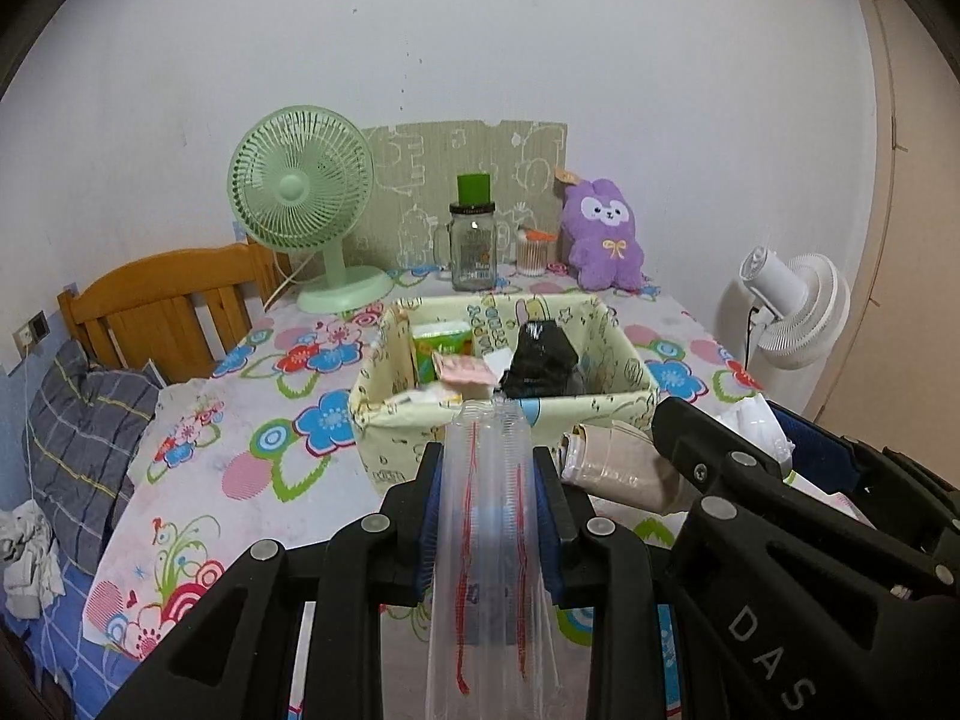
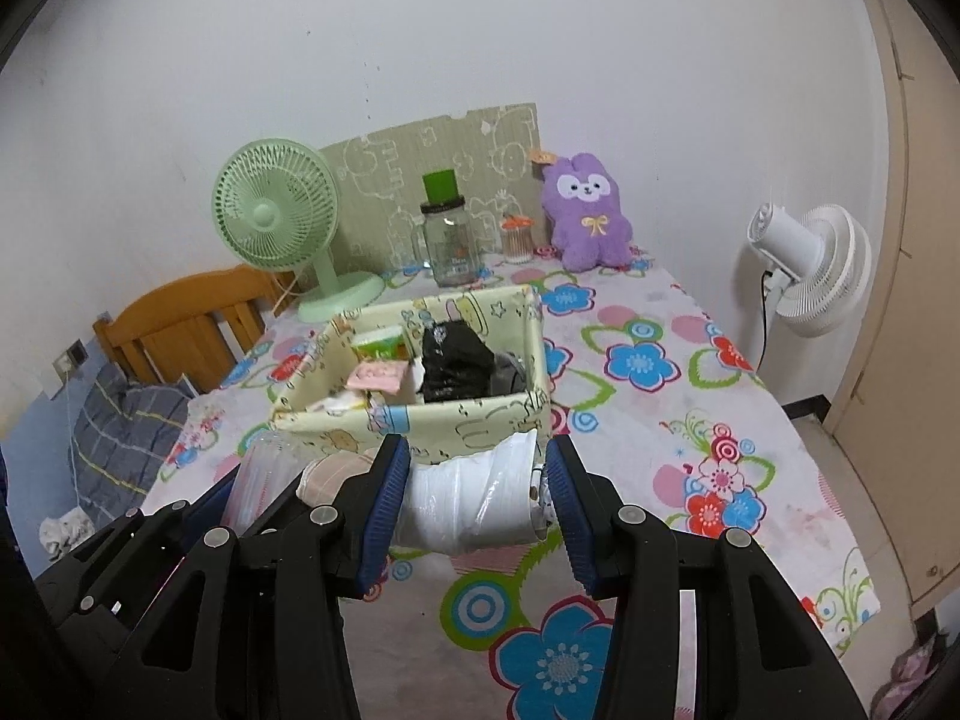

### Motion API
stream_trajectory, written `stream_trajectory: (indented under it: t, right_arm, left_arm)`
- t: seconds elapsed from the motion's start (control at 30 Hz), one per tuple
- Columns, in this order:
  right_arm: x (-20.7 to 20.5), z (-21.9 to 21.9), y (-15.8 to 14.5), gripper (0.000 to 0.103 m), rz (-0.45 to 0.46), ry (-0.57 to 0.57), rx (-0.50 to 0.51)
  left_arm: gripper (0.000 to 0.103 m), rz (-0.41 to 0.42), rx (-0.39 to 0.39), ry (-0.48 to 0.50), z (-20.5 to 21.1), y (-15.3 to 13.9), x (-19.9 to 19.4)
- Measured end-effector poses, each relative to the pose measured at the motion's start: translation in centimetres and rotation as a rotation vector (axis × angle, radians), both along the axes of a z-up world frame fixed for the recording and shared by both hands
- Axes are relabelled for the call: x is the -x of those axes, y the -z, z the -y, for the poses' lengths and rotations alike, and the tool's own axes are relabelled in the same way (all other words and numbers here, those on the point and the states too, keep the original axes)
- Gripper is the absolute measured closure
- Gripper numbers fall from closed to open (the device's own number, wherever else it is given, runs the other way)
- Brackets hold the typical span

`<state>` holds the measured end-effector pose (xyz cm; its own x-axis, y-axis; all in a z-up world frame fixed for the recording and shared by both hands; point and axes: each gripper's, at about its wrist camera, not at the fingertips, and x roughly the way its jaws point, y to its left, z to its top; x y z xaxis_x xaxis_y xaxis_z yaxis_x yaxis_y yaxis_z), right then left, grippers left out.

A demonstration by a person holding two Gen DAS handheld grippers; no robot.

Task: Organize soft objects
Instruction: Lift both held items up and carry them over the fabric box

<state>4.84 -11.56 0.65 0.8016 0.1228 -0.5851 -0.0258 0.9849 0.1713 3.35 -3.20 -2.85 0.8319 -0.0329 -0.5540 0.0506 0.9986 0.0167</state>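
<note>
A clear plastic sleeve with red lines runs lengthwise between the blue pads of my left gripper, which is shut on it. My right gripper is shut on a white plastic-wrapped packet, held just above the flowered tablecloth. Straight ahead of both stands a cream fabric basket with cartoon prints. In it are a green tissue pack, a pink packet and a black bag. A beige wrapped roll shows between the two grippers; whether it rests on the table I cannot tell.
At the back of the table are a green desk fan, a glass jar with a green lid, a cotton swab tub and a purple plush. A white fan stands right of the table; a wooden headboard and plaid pillow lie left.
</note>
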Motion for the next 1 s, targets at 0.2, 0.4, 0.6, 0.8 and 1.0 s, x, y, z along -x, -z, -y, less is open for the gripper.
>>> stream_trajectory:
  t: [0.2,0.4,0.6,0.8,1.0]
  right_arm:
    - [-0.1,-0.1,-1.5,0.052,0.026,-0.002,0.0]
    - [-0.4,-0.1,-2.5,0.052,0.045,0.002,-0.002]
    - [-1.4,-0.3,-3.2,0.052,0.056,0.006,-0.004]
    - [-2.8,-0.5,-3.6,0.052,0.061,0.0,-0.011]
    - [-4.5,-0.6,-3.7,0.052,0.063,-0.006,-0.008]
  left_arm:
    - [0.076,0.023,0.001,0.0,0.0,-1.2,0.1]
    - [0.076,0.041,0.0,0.006,-0.2,-2.3,-0.5]
    - [0.076,0.052,-0.002,0.008,-0.4,-3.1,-1.6]
    - [0.076,0.058,-0.004,0.0,-0.5,-3.5,-2.7]
    - [0.076,0.061,0.0,-0.009,-0.7,-3.6,-4.4]
